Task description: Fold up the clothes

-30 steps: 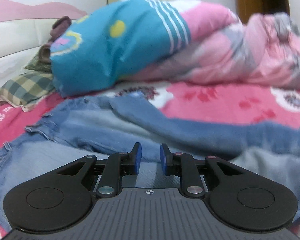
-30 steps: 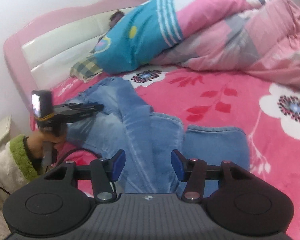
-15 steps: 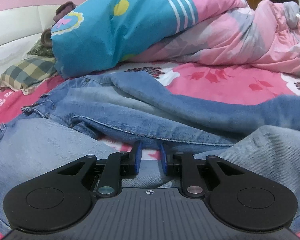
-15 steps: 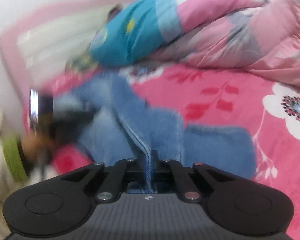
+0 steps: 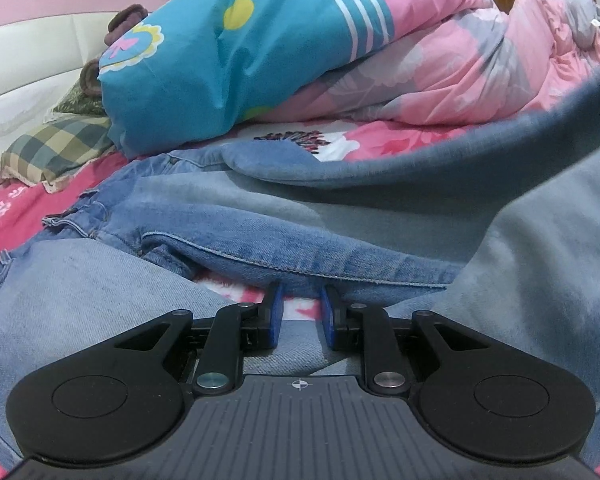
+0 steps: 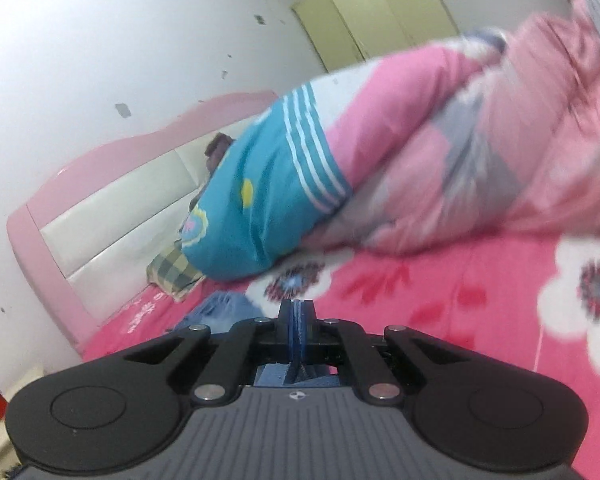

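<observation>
Now the right gripper (image 6: 296, 322), wide apart a second ago, is clenched on a thin edge of the jeans (image 5: 260, 216) and has lifted it, so a fold seems to begin. The left gripper (image 5: 299, 312) is as before, its jaws narrow around denim near the camera. The jeans lie on the pink flowered bedsheet (image 6: 440, 280); a quilt (image 5: 440, 64) and white wall (image 6: 120, 40) stand far behind.

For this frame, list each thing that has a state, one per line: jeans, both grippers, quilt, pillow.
jeans: partly folded, rumpled on the bedsheet, one part lifted at the right
left gripper: jaws slightly apart, denim under them, grip unclear
right gripper: jaws shut on a denim edge
quilt: bunched in a heap
plaid pillow: flat by the headboard
</observation>
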`<state>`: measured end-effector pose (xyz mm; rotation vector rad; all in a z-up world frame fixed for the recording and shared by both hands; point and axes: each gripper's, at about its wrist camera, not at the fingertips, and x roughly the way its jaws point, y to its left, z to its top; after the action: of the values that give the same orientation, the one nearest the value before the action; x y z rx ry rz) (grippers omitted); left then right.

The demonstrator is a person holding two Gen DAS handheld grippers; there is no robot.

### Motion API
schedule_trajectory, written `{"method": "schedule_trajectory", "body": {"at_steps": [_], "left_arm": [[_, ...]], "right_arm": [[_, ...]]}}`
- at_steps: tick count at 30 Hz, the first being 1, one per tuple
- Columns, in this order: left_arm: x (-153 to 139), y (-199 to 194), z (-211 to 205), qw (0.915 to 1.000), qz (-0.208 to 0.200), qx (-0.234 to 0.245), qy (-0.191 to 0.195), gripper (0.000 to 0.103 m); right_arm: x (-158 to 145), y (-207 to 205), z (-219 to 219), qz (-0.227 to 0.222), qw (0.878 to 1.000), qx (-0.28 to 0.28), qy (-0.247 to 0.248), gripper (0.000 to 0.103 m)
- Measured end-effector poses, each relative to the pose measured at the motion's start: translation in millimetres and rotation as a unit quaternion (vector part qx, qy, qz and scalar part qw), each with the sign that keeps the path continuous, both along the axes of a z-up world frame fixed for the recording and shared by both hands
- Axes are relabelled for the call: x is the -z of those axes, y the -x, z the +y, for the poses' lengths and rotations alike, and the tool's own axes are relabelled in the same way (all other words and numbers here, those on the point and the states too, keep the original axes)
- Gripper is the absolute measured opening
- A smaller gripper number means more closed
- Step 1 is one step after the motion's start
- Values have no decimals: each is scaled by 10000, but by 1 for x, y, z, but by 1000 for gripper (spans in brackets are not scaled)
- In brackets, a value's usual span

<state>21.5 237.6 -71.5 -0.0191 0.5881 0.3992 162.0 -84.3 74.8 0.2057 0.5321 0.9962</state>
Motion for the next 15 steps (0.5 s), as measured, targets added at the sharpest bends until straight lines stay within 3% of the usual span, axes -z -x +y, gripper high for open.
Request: {"method": "schedule_trajectory", "body": {"at_steps": [7,10,12,15], "left_arm": [[1,-1,1,10000,22,18,16,21],[1,0,3,10000,13,26,57,21],[1,0,3,10000,18,33,72,21],[1,0,3,10000,26,39,63,21]], "right_arm": [[-15,-23,28,-1072,9914,531,534,2],[-3,-44,35,-1153,9868,830,775,2],[-1,-58,36,-1070,9864,1019,720,2],[-4,-66,34,-1304,9817,1281,535,3]]}}
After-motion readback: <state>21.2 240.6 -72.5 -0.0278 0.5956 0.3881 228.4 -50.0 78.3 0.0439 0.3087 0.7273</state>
